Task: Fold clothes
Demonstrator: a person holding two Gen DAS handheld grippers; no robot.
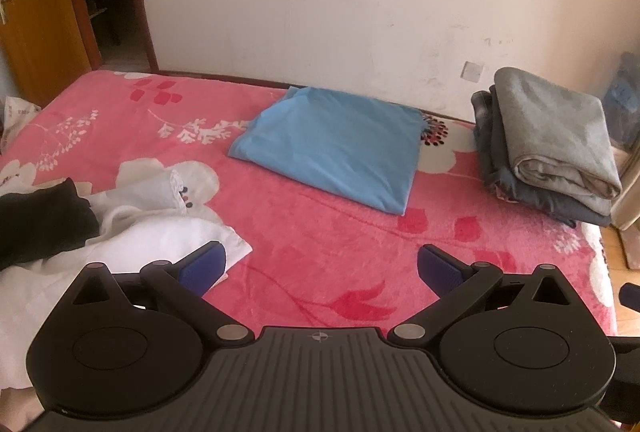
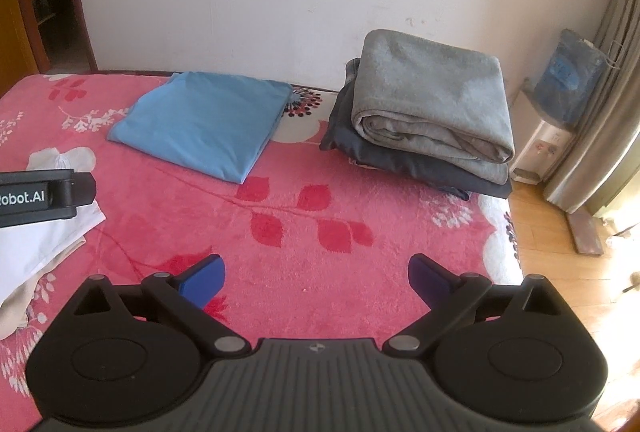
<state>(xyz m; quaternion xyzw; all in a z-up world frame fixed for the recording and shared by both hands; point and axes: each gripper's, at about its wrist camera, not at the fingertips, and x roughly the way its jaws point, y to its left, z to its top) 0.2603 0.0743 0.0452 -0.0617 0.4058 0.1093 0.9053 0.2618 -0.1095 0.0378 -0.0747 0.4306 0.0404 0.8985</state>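
Both tongs, left tongs (image 1: 322, 268) and right tongs (image 2: 316, 278), gape empty; next, pinch the white garment (image 1: 132, 232) by its corners.

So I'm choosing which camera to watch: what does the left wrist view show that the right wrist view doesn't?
Only the left wrist view: a black garment on the white clothes, and an open wooden door. Only the right wrist view: a water dispenser, curtain, wooden floor. Both: the pink blanket, folded blue shirt, grey stack, and each view's own open, empty gripper.
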